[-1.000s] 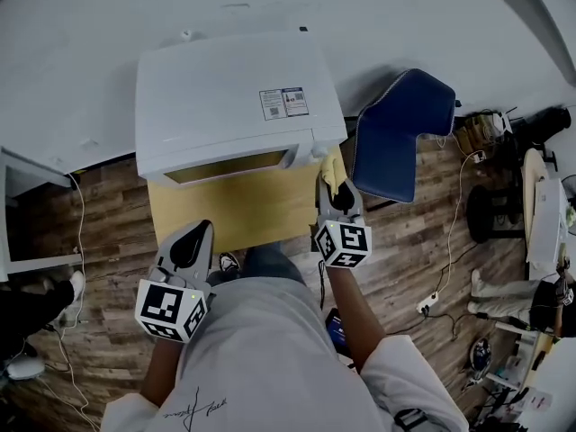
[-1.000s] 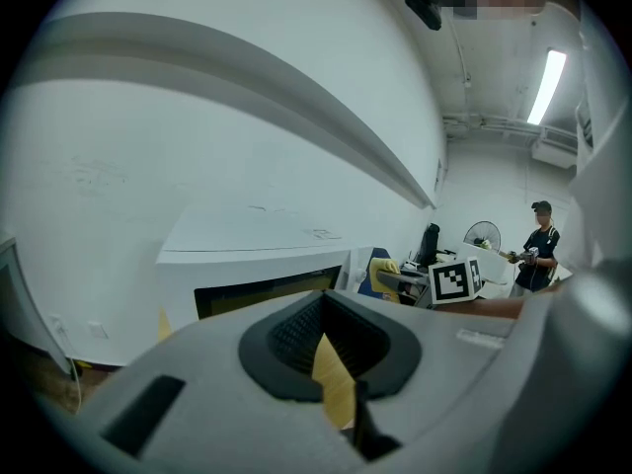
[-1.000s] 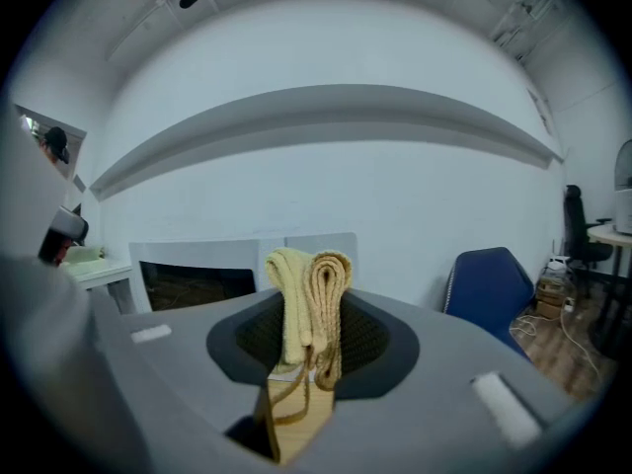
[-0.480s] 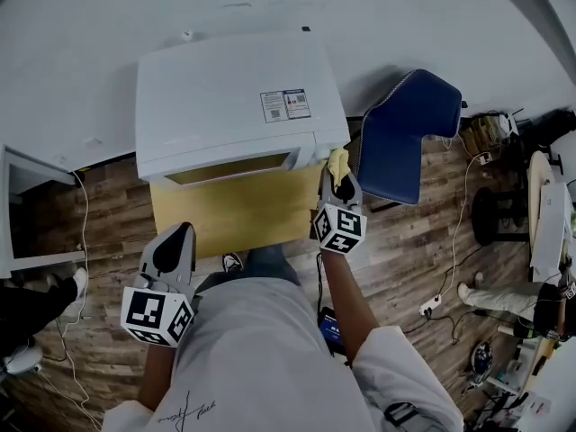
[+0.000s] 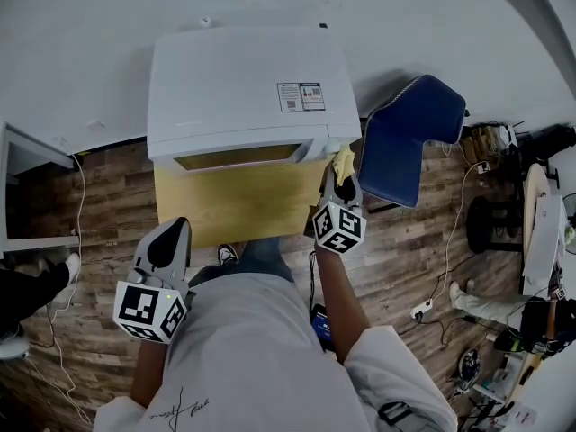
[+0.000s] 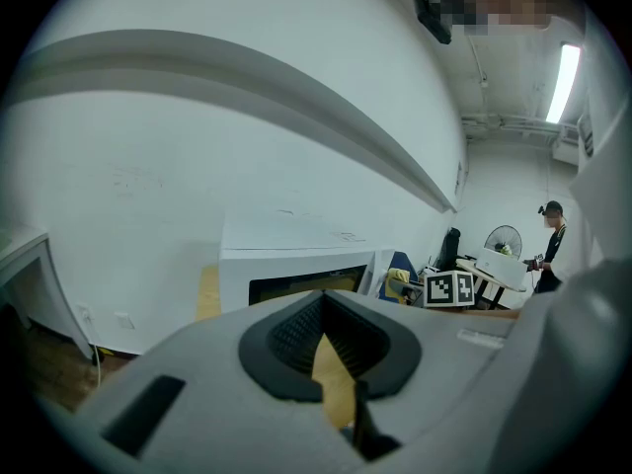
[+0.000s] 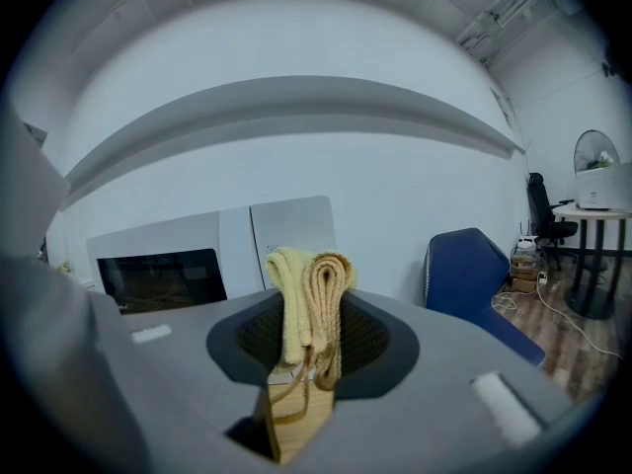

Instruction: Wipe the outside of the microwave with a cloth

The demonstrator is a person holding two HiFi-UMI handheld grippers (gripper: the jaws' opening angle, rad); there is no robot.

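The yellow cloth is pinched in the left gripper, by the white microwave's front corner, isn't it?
Not the left: the right gripper view shows the yellow cloth pinched in the right gripper, by the front corner of the white microwave. The left gripper holds nothing.

Right gripper closes in, left gripper drops back

The right gripper point(image 5: 340, 183) brings the yellow cloth point(image 5: 343, 162) nearer the microwave's point(image 5: 243, 88) front right corner; the left gripper point(image 5: 171, 237) shifts back and leftward.

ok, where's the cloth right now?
In the head view the yellow cloth is clamped in the right tongs, up at the front right corner of the microwave, just left of the blue chair.
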